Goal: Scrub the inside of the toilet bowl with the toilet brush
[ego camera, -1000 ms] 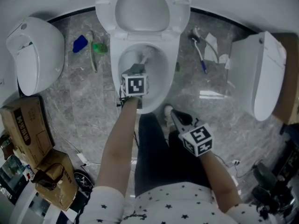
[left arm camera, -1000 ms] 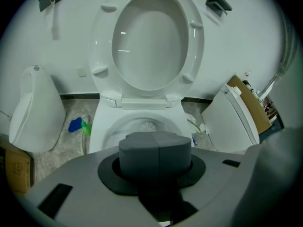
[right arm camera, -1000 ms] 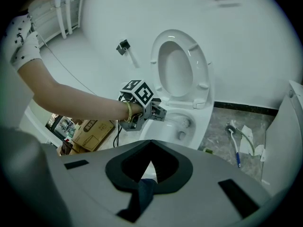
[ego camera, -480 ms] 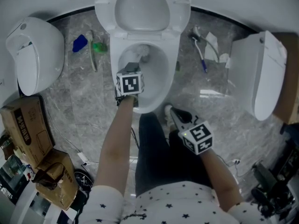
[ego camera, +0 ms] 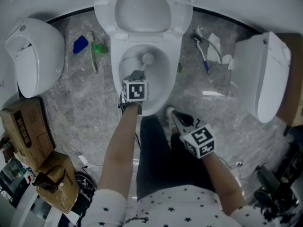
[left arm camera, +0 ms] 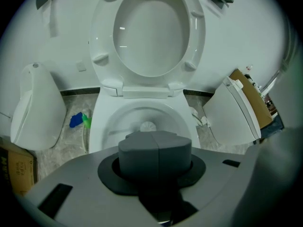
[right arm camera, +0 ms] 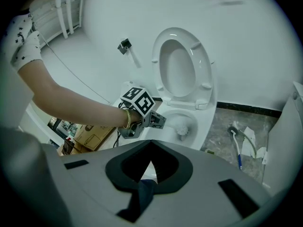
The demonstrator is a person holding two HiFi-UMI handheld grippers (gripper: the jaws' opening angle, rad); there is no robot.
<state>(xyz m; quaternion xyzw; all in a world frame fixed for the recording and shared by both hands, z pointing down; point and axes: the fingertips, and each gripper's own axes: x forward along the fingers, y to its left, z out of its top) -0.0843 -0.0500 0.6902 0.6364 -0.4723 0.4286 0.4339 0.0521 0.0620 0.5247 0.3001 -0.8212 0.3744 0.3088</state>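
Observation:
A white toilet stands with lid and seat point(ego camera: 143, 8) raised, and its bowl point(ego camera: 161, 86) is open below. The white head of the toilet brush point(ego camera: 148, 58) is down inside the bowl, also seen in the left gripper view point(left arm camera: 147, 126) and the right gripper view point(right arm camera: 182, 129). My left gripper point(ego camera: 138, 74) hovers over the bowl's near rim, jaws shut on the brush handle, which is mostly hidden behind them point(left arm camera: 155, 148). My right gripper point(ego camera: 173, 115) hangs near the bowl's front right, above the floor, shut and holding nothing point(right arm camera: 150, 146).
Two more white toilet units stand at the left point(ego camera: 35, 56) and the right point(ego camera: 262, 74). A blue and green item point(ego camera: 87, 45) lies on the floor left of the bowl, and a blue-handled tool with paper point(ego camera: 204, 56) on the right. Cardboard boxes point(ego camera: 28, 131) sit at lower left.
My left gripper swung left along the bowl, then came back right, and the brush head shifted inside the bowl with it. The right gripper barely moved.

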